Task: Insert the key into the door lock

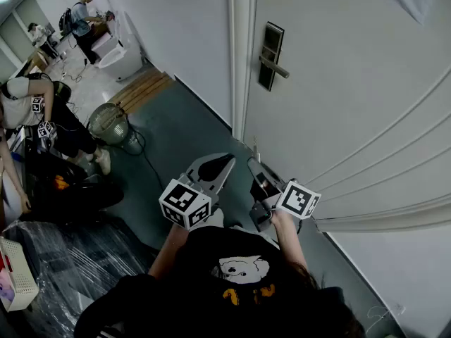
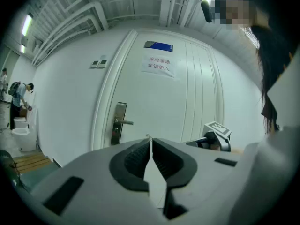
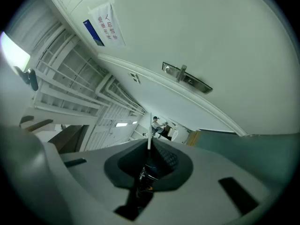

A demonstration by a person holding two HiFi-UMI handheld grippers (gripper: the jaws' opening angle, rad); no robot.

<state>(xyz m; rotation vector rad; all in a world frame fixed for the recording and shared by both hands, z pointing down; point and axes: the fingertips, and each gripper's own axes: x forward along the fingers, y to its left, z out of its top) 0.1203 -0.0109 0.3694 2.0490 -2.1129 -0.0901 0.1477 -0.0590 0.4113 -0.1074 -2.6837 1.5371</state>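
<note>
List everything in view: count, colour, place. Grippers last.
door: 1, white, shut, right of the head view
lock plate with lever handle: 1, dark plate, metal lever, door's left edge
paper notice: 1, white, printed, upper door
blue sign: 1, above the notice
fan: 1, grey wire guard, floor left of the door
wooden boards: pale, on floor by the wall
basket: 1, white, bottom left
people: at least three, far left background
key: 1, pale, edge-on, between right jaws
left gripper: grey, jaws together, nothing seen between
right gripper: grey, closed on key
</note>
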